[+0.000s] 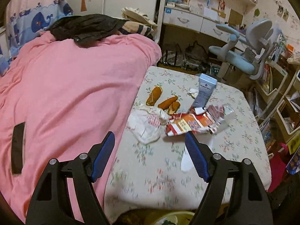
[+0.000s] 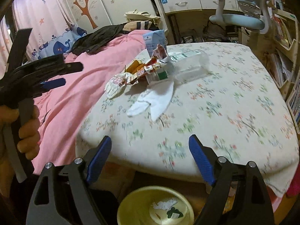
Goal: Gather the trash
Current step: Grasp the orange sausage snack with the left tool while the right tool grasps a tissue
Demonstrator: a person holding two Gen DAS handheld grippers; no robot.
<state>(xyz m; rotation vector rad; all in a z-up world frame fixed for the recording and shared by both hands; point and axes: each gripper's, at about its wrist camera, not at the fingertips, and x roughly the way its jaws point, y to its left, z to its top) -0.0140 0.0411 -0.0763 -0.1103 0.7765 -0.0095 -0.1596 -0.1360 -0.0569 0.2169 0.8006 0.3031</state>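
Trash lies on a floral-cloth table: a red and white wrapper, a crumpled white wrapper, a white tissue, a clear plastic bottle and a blue-grey tube. My left gripper is open and empty, just short of the wrappers; it also shows in the right wrist view. My right gripper is open and empty over the table's near edge. A yellow bin with some scraps sits below it.
Brown bread-like pieces lie behind the wrappers. A bed with a pink cover borders the table's left side. A blue desk chair, a desk and bookshelves stand at the back and right.
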